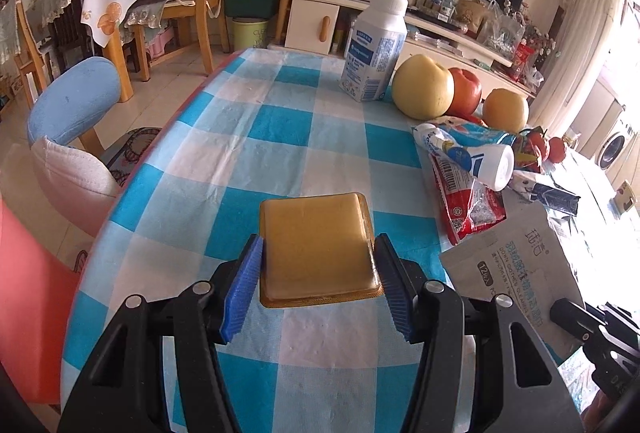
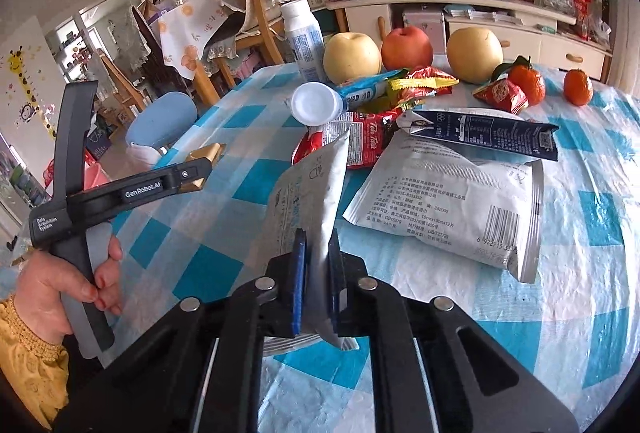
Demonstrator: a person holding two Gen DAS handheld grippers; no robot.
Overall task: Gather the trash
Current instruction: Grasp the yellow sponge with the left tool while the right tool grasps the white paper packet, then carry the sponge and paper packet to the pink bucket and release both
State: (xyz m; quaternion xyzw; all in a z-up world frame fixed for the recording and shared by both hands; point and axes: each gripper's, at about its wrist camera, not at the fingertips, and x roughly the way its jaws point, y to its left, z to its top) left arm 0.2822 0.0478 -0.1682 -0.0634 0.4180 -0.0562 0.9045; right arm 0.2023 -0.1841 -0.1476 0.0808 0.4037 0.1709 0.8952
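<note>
1. My left gripper (image 1: 318, 275) had bright blue pads on black arms and held a shiny gold tray (image 1: 318, 251).
2. The tablecloth (image 1: 248, 137) was checked in turquoise and white.
3. My right gripper (image 2: 318, 287) pinched a silver-grey pouch (image 2: 312, 193) with faint blue print.
4. A red snack wrapper (image 2: 360, 141) carried white lettering.
5. Two yellow pears (image 2: 352, 59) flanked a red apple (image 2: 406, 47).

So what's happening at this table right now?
A person is clearing trash with a gripper in each hand. The left gripper holds a golden square tray between its fingers, above the checked tablecloth. The right gripper is shut on a silvery pouch. More wrappers, a toppled bottle and fruit remain on the table.
</note>
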